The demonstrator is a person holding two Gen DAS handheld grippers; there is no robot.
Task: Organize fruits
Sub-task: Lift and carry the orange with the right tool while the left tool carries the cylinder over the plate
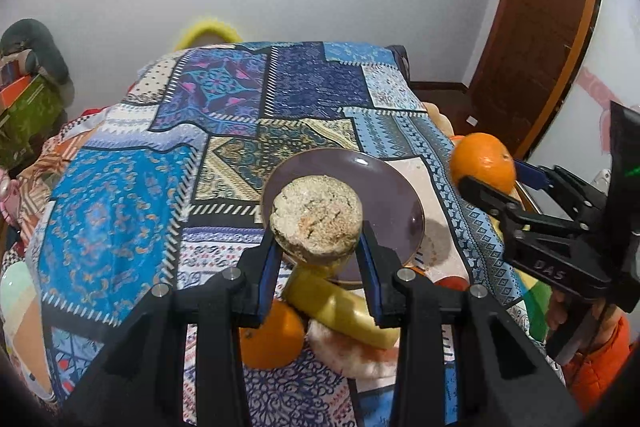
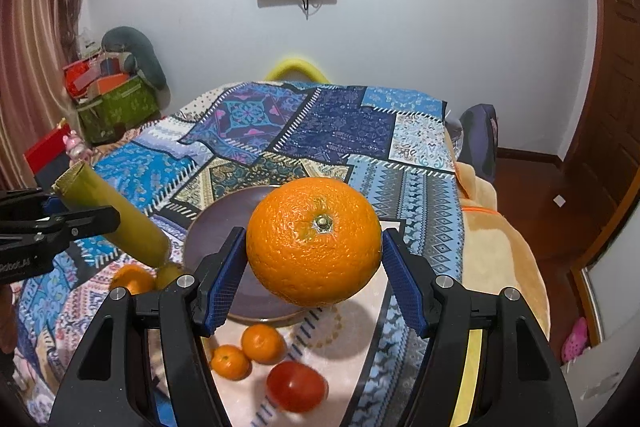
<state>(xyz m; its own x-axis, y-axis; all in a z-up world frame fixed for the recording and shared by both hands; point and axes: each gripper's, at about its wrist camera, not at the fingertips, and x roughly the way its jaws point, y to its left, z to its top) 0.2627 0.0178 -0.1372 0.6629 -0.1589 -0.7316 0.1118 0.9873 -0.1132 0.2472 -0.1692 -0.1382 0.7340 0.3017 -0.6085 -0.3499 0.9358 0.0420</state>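
My left gripper (image 1: 318, 251) is shut on a yellow-green sugarcane piece (image 1: 316, 213), its cut end facing the camera, held above the table near the purple plate (image 1: 384, 183). The cane also shows in the right wrist view (image 2: 116, 219). My right gripper (image 2: 314, 251) is shut on a large orange (image 2: 314, 241), held above the plate (image 2: 212, 227); this orange also shows in the left wrist view (image 1: 482, 159). On the cloth lie an orange (image 1: 272, 337), a yellow fruit (image 1: 344, 311), two small mandarins (image 2: 262, 343) (image 2: 230, 361) and a red tomato (image 2: 296, 385).
The table is covered by a patchwork blue cloth (image 1: 160, 187). A yellow chair back (image 2: 296, 67) stands behind it. A green box (image 2: 116, 107) with clutter stands at the left wall. A wooden door (image 1: 532, 27) is at the right.
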